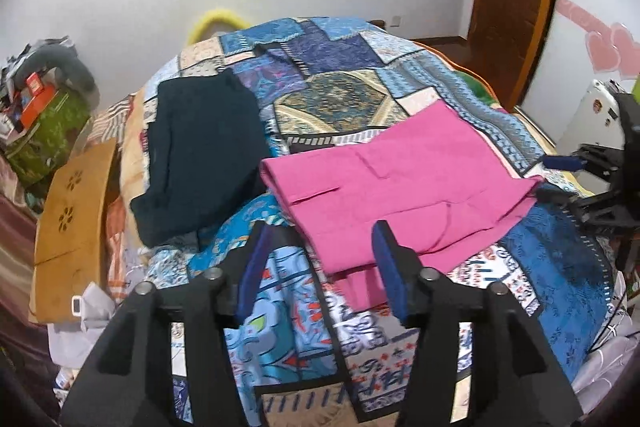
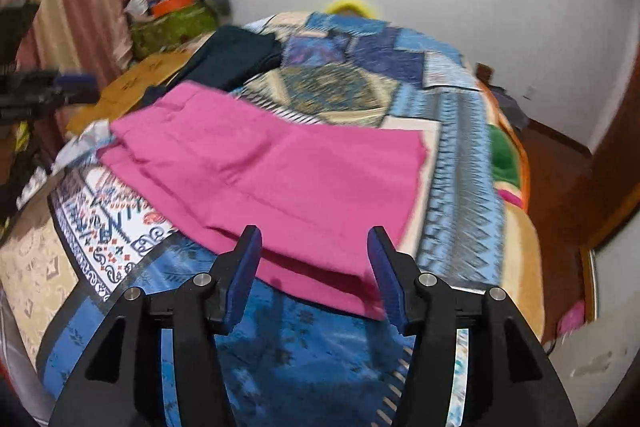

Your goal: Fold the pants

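Pink woven cotton-like pants (image 1: 400, 183), already folded into a flat, layered rectangle, lie on the bed's blue patchwork quilt (image 1: 288, 339) directly ahead of both tools. The left tool (image 1: 320, 259) hangs with its blue-padded fingers (image 1: 390, 267) spread apart and nothing between them; the near edge of the pants, where an under layer pokes out, sits just beyond and slightly to the right of its tips. The right tool (image 2: 314, 259) is likewise spread wide and empty, and the near hem of the pants (image 2: 280, 187) lies just past its tips, running across its gap. Each tool shows at the far side of the other's view, at opposite ends of the garment.

Judged from the soft creases and the way the layers sag over the quilt, the cloth should be light, limp and not slippery, with no stiffness to keep its shape when lifted. A pinch through all layers at the two near corners, one per tool, looks the safest hold; taking only the top layer would likely let the fold fall open.

Further out from the left tool, up and to its left, rests a dark navy folded garment (image 1: 200, 147), apart from the pink one. Beyond that, at the bed's left edge, is a tan cardboard panel with flower cut-outs (image 1: 72, 219).
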A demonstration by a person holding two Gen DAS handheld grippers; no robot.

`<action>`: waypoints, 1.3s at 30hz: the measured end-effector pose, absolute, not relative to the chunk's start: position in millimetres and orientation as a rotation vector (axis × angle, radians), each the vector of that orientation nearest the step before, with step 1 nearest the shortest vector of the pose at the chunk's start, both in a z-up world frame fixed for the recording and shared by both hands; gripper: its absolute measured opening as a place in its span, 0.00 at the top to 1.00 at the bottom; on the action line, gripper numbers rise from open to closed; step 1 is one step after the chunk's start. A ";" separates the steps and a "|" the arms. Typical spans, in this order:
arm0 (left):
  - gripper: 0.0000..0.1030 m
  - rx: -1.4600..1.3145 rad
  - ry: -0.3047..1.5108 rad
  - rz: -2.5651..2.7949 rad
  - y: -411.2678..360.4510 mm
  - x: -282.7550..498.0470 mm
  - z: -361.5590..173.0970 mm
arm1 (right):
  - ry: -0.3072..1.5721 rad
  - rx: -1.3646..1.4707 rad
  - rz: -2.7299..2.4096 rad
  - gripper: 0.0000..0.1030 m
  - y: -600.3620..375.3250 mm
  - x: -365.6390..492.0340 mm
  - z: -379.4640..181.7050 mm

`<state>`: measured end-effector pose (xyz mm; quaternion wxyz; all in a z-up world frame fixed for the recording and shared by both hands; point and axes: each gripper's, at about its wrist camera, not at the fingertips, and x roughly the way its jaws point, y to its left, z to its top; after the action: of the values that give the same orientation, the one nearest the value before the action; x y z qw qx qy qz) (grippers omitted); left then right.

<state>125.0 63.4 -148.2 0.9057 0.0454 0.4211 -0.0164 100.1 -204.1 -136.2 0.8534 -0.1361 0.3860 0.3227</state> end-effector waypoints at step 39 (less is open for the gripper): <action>0.89 0.241 0.986 -0.252 -20.7 134.6 -193.1 | 0.813 -0.237 0.798 0.97 -171.6 90.0 -147.2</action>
<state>134.6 -20.7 -193.1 0.8665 0.1151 0.4707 -0.1202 90.0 -171.6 -147.2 0.8355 -0.1119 0.3838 0.3771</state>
